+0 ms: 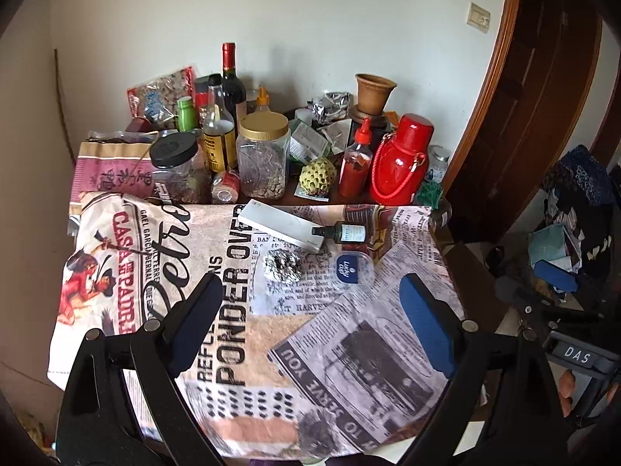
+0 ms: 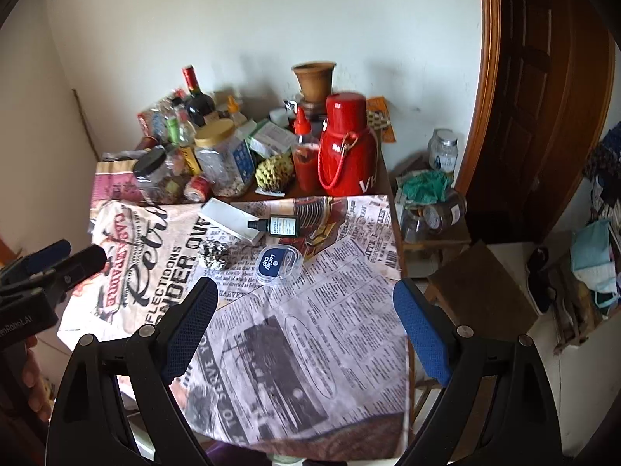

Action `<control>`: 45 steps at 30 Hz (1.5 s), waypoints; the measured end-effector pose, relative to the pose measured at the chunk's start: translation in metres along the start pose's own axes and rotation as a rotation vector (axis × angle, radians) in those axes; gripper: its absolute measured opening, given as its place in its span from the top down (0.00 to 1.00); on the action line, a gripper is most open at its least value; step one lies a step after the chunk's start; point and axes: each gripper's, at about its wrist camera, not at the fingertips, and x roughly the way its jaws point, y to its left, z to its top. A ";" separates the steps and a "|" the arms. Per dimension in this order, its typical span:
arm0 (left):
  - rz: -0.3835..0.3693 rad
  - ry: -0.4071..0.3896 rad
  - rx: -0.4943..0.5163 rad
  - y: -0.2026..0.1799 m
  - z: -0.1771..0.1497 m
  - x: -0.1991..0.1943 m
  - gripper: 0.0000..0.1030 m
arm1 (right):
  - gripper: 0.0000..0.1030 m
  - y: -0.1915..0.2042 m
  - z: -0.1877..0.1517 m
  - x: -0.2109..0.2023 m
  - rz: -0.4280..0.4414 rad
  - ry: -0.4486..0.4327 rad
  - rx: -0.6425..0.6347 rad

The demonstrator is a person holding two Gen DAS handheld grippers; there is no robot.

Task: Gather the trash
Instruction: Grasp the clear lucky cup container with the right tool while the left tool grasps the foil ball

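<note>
On the newspaper-print tablecloth (image 1: 217,334) lie a crumpled foil ball (image 1: 282,266) (image 2: 212,255), a clear plastic cup with a blue label (image 1: 351,268) (image 2: 278,259), a small dark bottle (image 1: 343,233) (image 2: 277,226) and a flat white box (image 1: 281,225) (image 2: 233,217). My left gripper (image 1: 310,287) hovers open over the cloth, short of the foil ball and the cup, with nothing between its fingers. My right gripper (image 2: 306,287) is open and empty too, just short of the cup. The left gripper (image 2: 68,258) also shows at the left edge of the right wrist view.
The back of the table is crowded: a red flask (image 1: 401,159) (image 2: 347,151), a red sauce bottle (image 1: 355,165), jars (image 1: 264,155), a wine bottle (image 1: 232,81), a green scaly fruit (image 1: 317,174), a clay pot (image 1: 374,93). A low stand with jars (image 2: 438,213) and a wooden door (image 2: 543,97) are to the right.
</note>
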 end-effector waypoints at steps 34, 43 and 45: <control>-0.136 0.387 -0.014 0.071 -0.002 0.242 0.20 | 0.31 0.045 -0.012 0.227 -0.087 0.329 0.054; -0.166 0.425 -0.065 0.058 -0.007 0.259 0.56 | 0.32 0.022 -0.005 0.179 -0.085 0.251 0.057; -0.150 0.403 -0.043 0.052 -0.006 0.250 0.57 | 0.32 0.015 -0.005 0.167 -0.083 0.235 0.068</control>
